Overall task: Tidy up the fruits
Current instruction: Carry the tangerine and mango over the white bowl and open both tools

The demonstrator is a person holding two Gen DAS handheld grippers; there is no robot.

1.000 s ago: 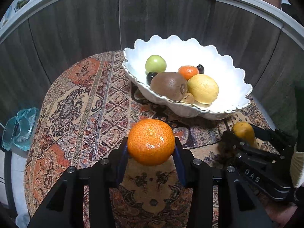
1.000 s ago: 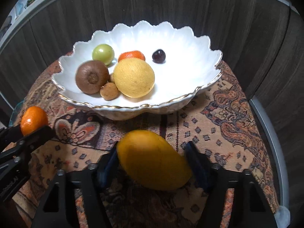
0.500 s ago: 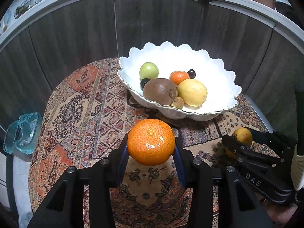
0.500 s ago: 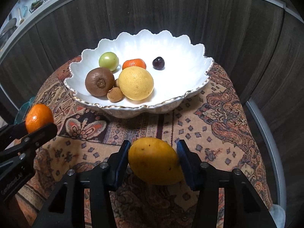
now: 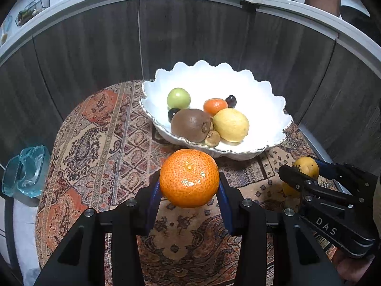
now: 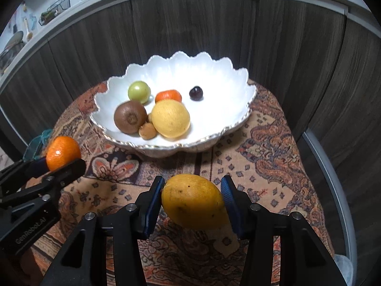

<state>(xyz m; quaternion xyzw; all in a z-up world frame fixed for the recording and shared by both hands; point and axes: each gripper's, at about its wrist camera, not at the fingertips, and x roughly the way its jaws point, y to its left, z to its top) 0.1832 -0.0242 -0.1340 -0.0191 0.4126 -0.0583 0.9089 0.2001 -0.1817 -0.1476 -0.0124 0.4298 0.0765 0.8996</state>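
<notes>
My left gripper [image 5: 189, 186] is shut on an orange mandarin [image 5: 189, 178] and holds it above the patterned cloth, in front of the white scalloped bowl [image 5: 262, 100]. My right gripper [image 6: 193, 196] is shut on a yellow mango [image 6: 194, 201], also lifted in front of the bowl [image 6: 226, 90]. The bowl holds a kiwi [image 5: 190, 125], a lemon [image 5: 231, 125], a green fruit [image 5: 178, 98], a small mandarin [image 5: 215, 106], dark cherries [image 5: 231, 100] and a small brown fruit [image 5: 212, 138]. Each gripper shows in the other's view: the right [image 5: 307, 169], the left [image 6: 63, 153].
A round table carries a patterned cloth [image 5: 95, 143]. Dark wood panels [image 5: 83, 59] curve close behind the bowl. A crumpled blue plastic bag [image 5: 26, 171] lies at the table's left edge. A metal rim [image 6: 333, 178] borders the right side.
Both grippers have drawn back and risen with their fruits; the bowl now looks smaller and farther. The mango has come up off the cloth. The grips are unchanged.
</notes>
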